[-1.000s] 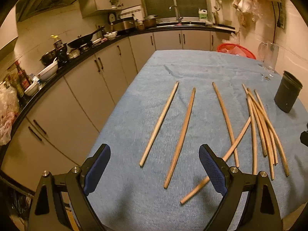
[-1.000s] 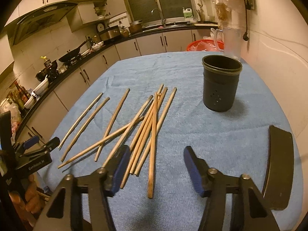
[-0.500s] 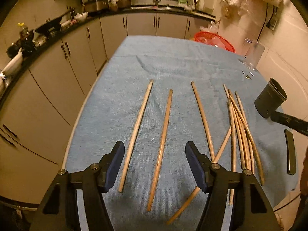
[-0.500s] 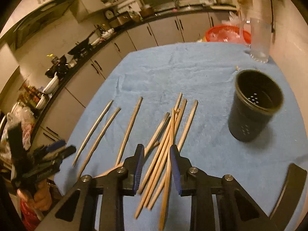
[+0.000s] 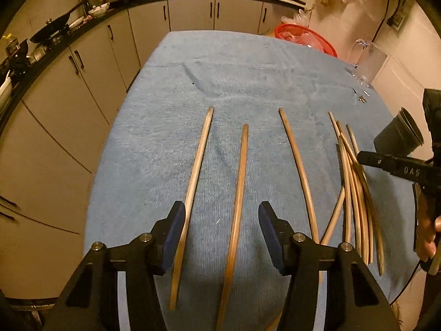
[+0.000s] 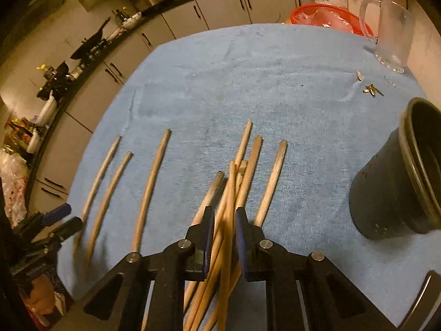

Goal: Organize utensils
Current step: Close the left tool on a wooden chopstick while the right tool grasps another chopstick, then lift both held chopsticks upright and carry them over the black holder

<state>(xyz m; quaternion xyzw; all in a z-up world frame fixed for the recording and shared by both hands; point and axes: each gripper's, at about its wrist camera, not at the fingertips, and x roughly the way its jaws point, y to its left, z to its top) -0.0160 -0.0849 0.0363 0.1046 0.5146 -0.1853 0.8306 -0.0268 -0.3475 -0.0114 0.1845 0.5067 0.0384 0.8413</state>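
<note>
The big blue cloth [image 6: 275, 82] covers the table, the black cup [image 6: 391, 193] stands at about three o'clock, and the pile of chopsticks [image 6: 248, 165] lies in the middle near six o'clock. The right gripper [image 6: 223, 237] has just been closing and its jaws now squeeze several sticks at once, so some could slip, fan out and miss the cup. The left gripper [image 5: 220, 237] has been closing too, but it is not pinching yet: one lone stick [image 5: 239, 182] lies between its jaws, and the stick [image 5: 197, 160] at nine o'clock could get bumped and roll.
</note>
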